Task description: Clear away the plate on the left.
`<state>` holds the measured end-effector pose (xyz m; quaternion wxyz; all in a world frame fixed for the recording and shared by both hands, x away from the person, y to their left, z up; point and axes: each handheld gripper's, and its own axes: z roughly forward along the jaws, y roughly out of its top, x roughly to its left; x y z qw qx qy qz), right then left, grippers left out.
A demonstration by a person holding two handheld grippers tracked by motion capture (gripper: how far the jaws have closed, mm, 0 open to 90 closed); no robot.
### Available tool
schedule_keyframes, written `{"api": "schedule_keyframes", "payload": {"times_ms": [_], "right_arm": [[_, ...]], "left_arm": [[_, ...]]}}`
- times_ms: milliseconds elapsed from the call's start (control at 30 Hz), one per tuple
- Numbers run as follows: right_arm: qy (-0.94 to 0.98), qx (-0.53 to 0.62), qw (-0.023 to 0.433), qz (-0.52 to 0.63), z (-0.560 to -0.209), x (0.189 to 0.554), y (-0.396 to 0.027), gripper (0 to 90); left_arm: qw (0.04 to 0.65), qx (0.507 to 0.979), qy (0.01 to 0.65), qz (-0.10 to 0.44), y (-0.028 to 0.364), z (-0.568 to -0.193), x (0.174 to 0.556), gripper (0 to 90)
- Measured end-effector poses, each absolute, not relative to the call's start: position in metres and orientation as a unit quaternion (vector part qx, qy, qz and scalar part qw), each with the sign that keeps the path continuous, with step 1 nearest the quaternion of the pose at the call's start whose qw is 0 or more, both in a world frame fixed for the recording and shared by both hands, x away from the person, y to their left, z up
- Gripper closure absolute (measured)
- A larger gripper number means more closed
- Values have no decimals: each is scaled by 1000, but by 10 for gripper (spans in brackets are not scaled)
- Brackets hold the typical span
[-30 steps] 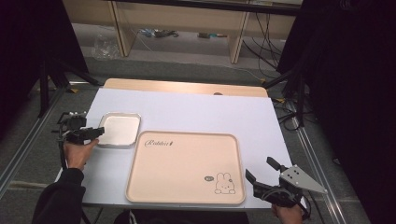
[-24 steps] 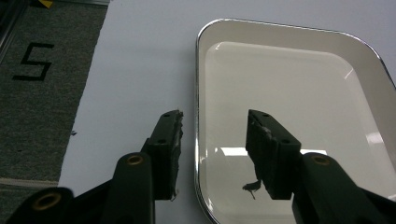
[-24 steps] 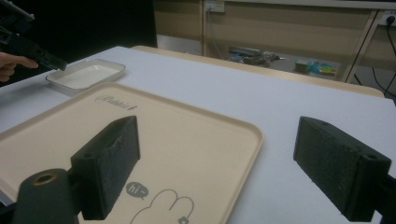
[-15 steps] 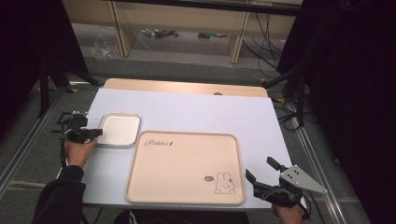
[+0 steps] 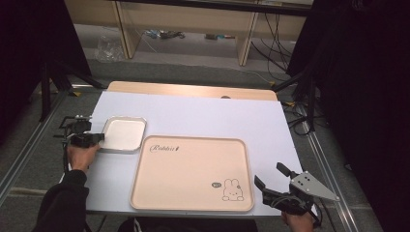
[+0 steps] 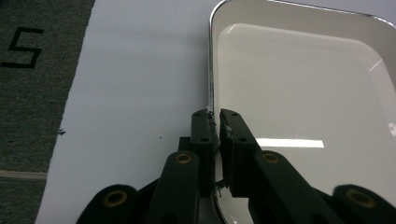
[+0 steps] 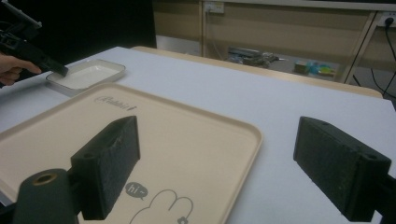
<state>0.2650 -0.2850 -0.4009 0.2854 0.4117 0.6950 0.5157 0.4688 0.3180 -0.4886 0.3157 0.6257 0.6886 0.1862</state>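
A small white metal tray [image 5: 124,134] lies at the table's left. My left gripper [image 5: 96,138] is shut on its left rim; in the left gripper view the rim [image 6: 211,88] runs between the closed jaws of the gripper [image 6: 215,115]. A large beige tray [image 5: 191,170] with a rabbit drawing lies in the middle front. My right gripper [image 5: 273,180] stands open at the table's front right corner, just off the beige tray's corner. The right gripper view looks across the beige tray [image 7: 187,149] between wide-apart jaws toward the white tray [image 7: 86,74] and the left gripper [image 7: 60,70].
The table is covered by a pale sheet [image 5: 208,116] with a wooden edge [image 5: 193,90] at the back. Beyond it are shelf legs and cables [image 5: 164,35] on the floor. Metal rails [image 5: 29,145] run along both sides of the table.
The left gripper and the white tray have barely shifted. The right gripper has not moved.
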Motion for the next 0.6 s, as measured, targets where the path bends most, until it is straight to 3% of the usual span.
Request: {"api": "schedule_keyframes", "payload": {"times_ms": [100,300,400,600], "right_arm": [[695,412,285,516,-401,265,-285,152],[692,423,271,519,-400,263,-284,152],[695,411,293,512,-400,265,-286,152],[695,411,292,512,-400,264,-286,152]], "left_arm": [[311,637,681,183,321,-486,468,852],[348,614,683,191,323,-476,464,879],[347,615,680,200,321,-473,462,880],[354,606,679,215,321,-467,461,882]]}}
